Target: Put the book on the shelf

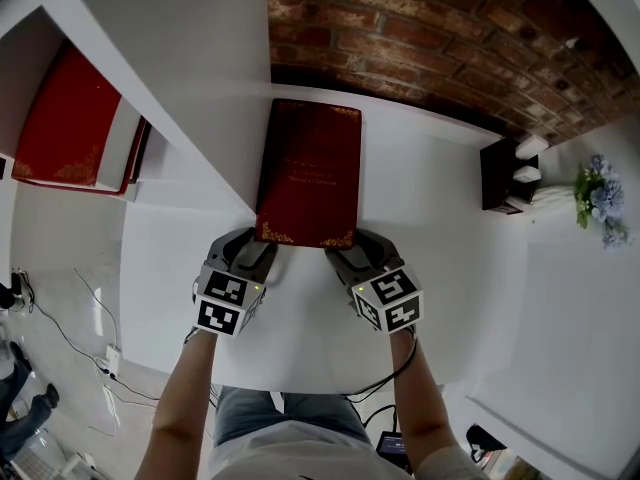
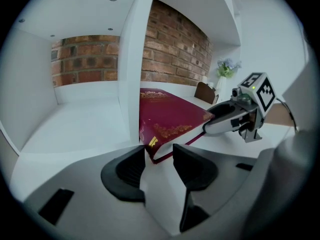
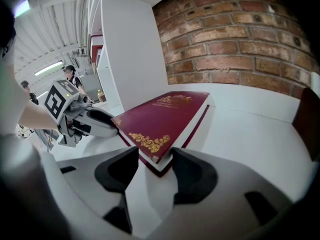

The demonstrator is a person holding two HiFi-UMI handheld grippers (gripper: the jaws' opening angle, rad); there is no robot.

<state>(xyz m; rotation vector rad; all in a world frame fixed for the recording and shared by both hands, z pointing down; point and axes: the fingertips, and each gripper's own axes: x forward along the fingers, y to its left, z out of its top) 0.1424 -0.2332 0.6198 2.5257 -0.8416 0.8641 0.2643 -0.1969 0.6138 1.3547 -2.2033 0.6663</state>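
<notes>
Book (image 1: 308, 173): flat on shelf (image 1: 430, 198), far edge near brick wall (image 1: 450, 38). Your left gripper (image 1: 255, 250) and right gripper (image 1: 357, 251): jaws open, a near corner between each pair, unpinched. Second red book (image 1: 70, 123), left compartment: in head view, not in left gripper view.

The book (image 1: 308, 173) is a dark red hardcover with gold ornament along its near corners and faint gold lettering at the middle of its cover; it lies flat and closed, cover up, its long sides running from 12 to 6 o'clock in the head view; its spine is on the 9 o'clock side and its white page block shows at 3 and 6 o'clock. The shelf (image 1: 300, 333) is white; the book rests on its board, just beside the white upright divider (image 1: 130, 68) at 9 o'clock; the book's far edge at 12 o'clock is near the brick back.
</notes>
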